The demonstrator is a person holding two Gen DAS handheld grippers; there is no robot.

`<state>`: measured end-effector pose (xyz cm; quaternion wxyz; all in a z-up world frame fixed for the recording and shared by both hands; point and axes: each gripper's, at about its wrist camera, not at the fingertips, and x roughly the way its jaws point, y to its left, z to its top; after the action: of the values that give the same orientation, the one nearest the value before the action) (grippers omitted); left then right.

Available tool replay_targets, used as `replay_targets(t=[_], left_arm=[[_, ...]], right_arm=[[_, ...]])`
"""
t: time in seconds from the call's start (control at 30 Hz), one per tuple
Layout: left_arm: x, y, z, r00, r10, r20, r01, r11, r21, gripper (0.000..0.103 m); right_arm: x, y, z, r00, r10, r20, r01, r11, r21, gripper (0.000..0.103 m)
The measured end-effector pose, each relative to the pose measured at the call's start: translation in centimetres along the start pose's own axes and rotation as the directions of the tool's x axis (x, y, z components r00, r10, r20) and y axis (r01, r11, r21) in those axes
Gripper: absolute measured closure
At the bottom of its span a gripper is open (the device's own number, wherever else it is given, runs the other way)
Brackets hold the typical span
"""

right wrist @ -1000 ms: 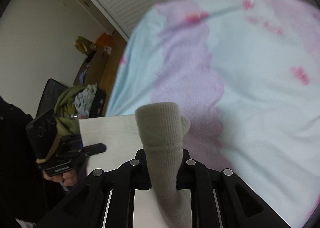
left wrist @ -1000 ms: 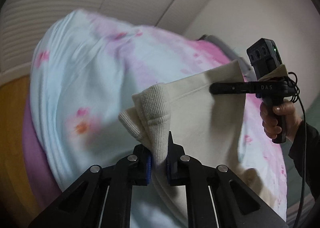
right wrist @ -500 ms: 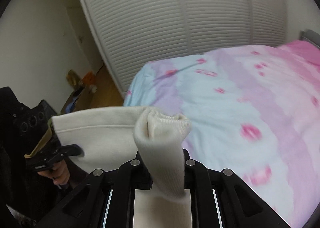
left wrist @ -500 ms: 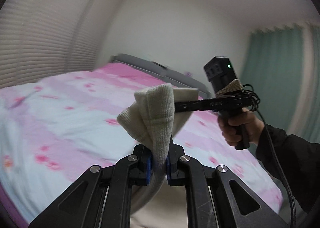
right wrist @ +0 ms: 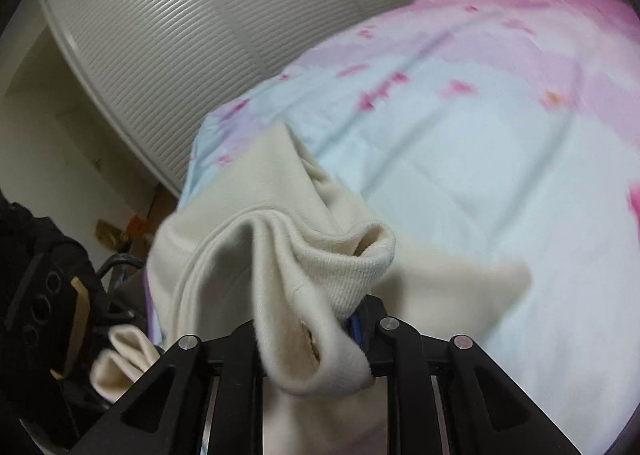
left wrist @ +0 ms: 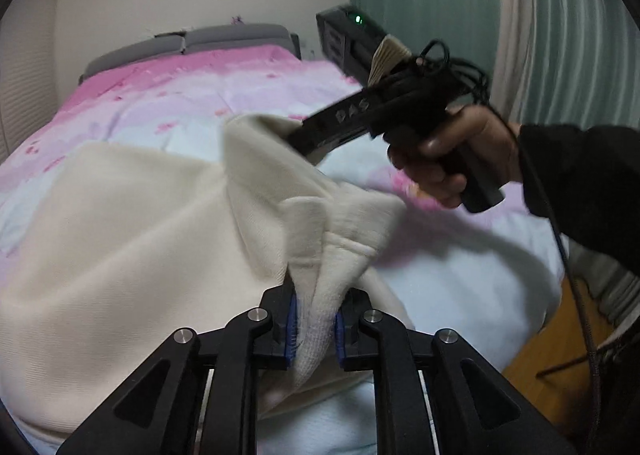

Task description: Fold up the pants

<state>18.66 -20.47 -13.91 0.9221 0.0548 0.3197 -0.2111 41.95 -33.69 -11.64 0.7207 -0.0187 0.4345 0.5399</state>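
Cream pants lie spread over a bed with a pink and pale blue cover. My left gripper is shut on a ribbed cuff of the pants, low over the bed. My right gripper is shut on the other ribbed cuff. In the left wrist view the right gripper reaches in from the right, its tip in the cream cloth. In the right wrist view the left gripper's body shows at the far left, with cream cloth by it.
A grey headboard and a green curtain stand beyond the bed. A white slatted closet door lines the other side. Wooden floor shows at the bed's right edge. The person's dark sleeve is at the right.
Both grippers have swung forward and down with the cuffs. The pants, held up in the air before, now lie spread over the bed.
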Motion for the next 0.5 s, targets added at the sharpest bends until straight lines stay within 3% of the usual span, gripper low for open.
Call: replay_targets(t=[0.07, 0.13, 0.17, 0.27, 0.4, 0.5], left_arm=[[0.7, -0.5, 0.1, 1.000, 0.017, -0.018, -0.017, 1.000, 0.024, 0.085], [0.6, -0.8, 0.3, 1.000, 0.024, -0.013, -0.023, 0.999, 0.031, 0.077], [0.2, -1.0, 0.6, 1.000, 0.019, -0.005, -0.019, 0.999, 0.029, 0.072], [-1.8, -3.0, 0.5, 0.999, 0.042, 0.035, -0.044, 0.998, 0.055, 0.035], [-3.9, -3.2, 1.0, 0.995, 0.059, 0.078, -0.065, 0.995, 0.070, 0.026], [-4.9, -2.1, 1.0, 0.995, 0.063, 0.075, -0.067, 0.997, 0.047, 0.025]], right_arm=[[-0.4, -0.7, -1.1, 0.998, -0.065, 0.008, 0.064, 0.997, 0.030, 0.046], [-1.1, -1.0, -1.7, 0.990, -0.140, 0.030, 0.139, 0.989, 0.044, 0.033], [-2.0, -1.2, -2.1, 0.984, -0.172, 0.049, 0.169, 0.984, 0.059, 0.032], [-4.0, -1.0, -2.9, 0.974, -0.203, 0.100, 0.192, 0.975, 0.112, 0.032], [-6.8, -0.6, -4.4, 0.953, -0.236, 0.192, 0.191, 0.955, 0.227, 0.031], [-8.5, -0.1, -6.5, 0.930, -0.210, 0.302, 0.098, 0.932, 0.348, 0.022]])
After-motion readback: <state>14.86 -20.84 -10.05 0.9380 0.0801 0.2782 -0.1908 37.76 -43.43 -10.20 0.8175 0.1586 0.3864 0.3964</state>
